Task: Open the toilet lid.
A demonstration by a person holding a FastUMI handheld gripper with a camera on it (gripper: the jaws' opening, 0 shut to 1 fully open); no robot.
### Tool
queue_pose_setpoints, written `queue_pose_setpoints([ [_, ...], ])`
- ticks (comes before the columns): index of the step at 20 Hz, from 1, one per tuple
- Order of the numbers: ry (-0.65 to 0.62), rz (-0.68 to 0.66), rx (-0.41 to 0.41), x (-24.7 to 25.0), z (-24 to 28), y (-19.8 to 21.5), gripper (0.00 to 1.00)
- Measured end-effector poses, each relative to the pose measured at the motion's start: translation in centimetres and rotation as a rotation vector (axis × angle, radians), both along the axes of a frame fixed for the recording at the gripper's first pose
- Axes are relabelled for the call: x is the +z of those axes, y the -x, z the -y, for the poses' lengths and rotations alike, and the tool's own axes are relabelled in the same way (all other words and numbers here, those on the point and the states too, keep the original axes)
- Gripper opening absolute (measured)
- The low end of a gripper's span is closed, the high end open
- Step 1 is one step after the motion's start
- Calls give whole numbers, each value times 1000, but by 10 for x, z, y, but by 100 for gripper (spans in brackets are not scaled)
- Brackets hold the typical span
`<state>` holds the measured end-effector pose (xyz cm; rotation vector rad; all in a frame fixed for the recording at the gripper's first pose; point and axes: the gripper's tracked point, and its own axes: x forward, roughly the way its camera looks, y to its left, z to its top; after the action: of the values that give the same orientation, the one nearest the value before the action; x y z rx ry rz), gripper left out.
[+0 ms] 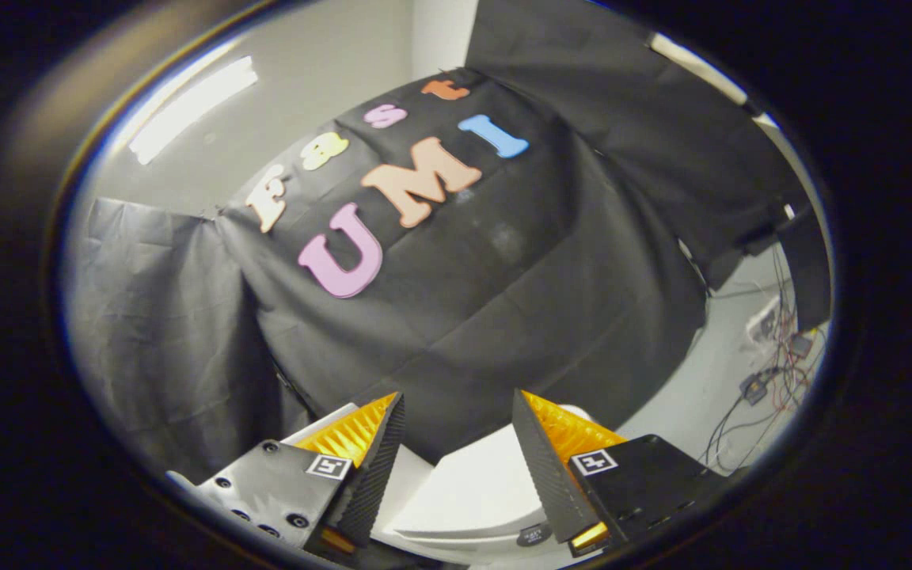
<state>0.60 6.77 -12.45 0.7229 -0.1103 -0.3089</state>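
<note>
The gripper [456, 412] sits at the lower centre of the frame with its fingers spread wide apart and holding nothing. Between and just beyond the fingers lies the white toilet lid [480, 495], apparently closed, though its front edge cannot be seen. The fingers are not touching it. Behind the lid hangs the black cloth wall [503, 317]. At the lower right of the frame, cables [757, 388] trail across the pale floor [701, 396]. At the upper left, a ceiling light [191, 107] glows.

Risk: the camera is tilted, so the fingers may meet the lid at an angle. A smooth lid gripped off-square is likely to slip and drop back.
</note>
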Motion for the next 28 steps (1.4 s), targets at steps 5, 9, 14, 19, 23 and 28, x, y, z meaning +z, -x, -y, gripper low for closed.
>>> queue_pose_setpoints([
  [5, -243, -115, -17, -76, -2, 4, 78],
  [9, -414, -143, -37, -123, -13, -1, 70],
  [14, -544, -212, 8, -171, -45, -1, 69],
  [19, -628, -294, 24, -212, -66, 9, 68],
  [23, -666, -345, -16, -234, -68, 7, 68],
  [28, -664, -354, -19, -239, -75, -2, 41],
])
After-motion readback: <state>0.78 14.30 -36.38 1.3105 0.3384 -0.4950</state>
